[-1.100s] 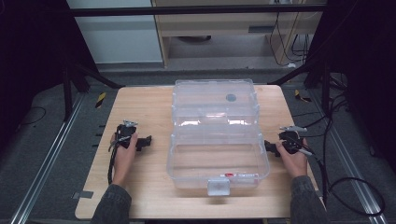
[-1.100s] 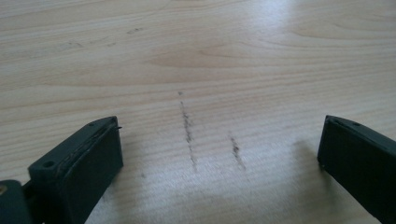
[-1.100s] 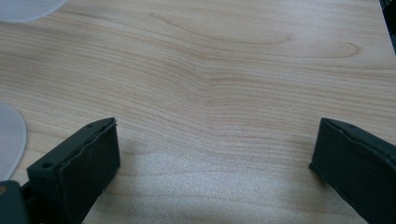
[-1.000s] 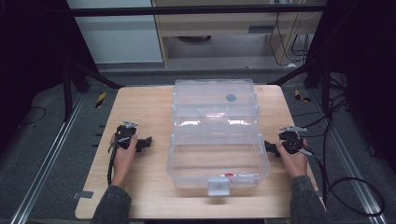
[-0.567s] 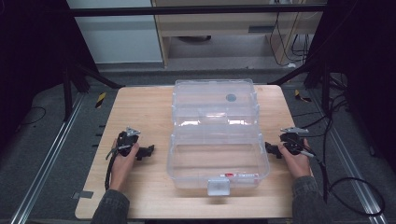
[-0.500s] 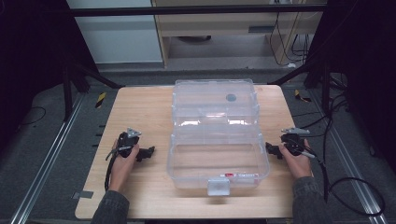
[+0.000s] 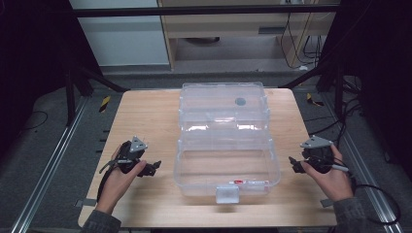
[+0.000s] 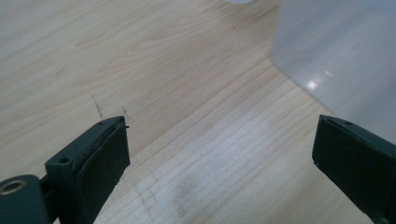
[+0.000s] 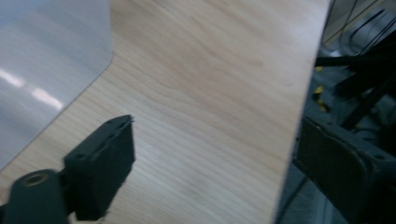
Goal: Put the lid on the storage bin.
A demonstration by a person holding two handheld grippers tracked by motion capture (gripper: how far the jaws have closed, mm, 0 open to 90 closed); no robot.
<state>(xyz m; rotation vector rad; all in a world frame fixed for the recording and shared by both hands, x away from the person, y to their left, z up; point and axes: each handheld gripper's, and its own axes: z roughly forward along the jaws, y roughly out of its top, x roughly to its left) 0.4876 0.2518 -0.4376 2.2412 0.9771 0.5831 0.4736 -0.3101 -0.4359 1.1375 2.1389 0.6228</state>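
Table (image 7: pixel 145 116); bin (image 7: pixel 226 141) between spread jaws.

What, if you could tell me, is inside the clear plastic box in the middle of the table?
The clear plastic box looks empty: the wooden table shows through its walls and floor. A small dark round spot shows on its far half, the open lid; whether it is a sticker or an object cannot be told.

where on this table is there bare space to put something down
Bare wood lies left of the clear box, from the far left corner down to the left tool, and in a narrower strip between box and right edge, beyond the right tool. The box crowds the table middle.
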